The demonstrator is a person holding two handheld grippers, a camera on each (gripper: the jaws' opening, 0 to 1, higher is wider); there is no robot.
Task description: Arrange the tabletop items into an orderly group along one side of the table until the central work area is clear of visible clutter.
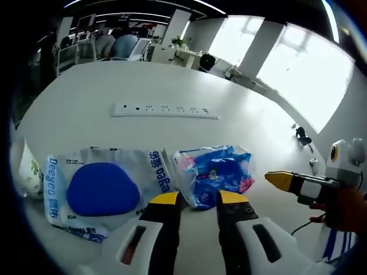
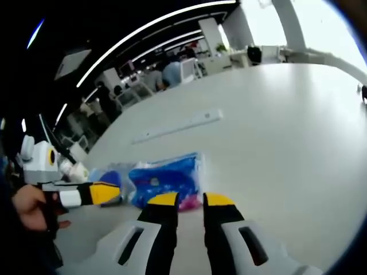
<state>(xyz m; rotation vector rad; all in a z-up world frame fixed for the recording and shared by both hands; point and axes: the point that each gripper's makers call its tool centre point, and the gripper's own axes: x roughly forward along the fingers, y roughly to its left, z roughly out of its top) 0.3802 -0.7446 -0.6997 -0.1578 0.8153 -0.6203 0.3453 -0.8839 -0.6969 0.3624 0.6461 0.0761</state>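
Wide bare table [image 1: 86,91] lay beyond a power strip [image 1: 165,110]; 2 packets, wipes pack [image 1: 103,186] and blue bag [image 1: 217,173], blocked the near edge.

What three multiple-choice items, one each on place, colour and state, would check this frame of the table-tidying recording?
1. Where does the power strip lie relative to the blue tissue pack?
A. Farther across the table, apart from it
B. On top of it
C. Under it

2. What colour is the lid on the wet wipes pack?
A. Red
B. Blue
C. Green

3. How do the left gripper's jaws stand?
A. Clamped on the strip
B. Apart, holding nothing
C. Shut on the wipes

Answers: 1 A, bare white tabletop separates them; 2 B, the oval lid is solid blue; 3 B, table shows between the yellow tips.
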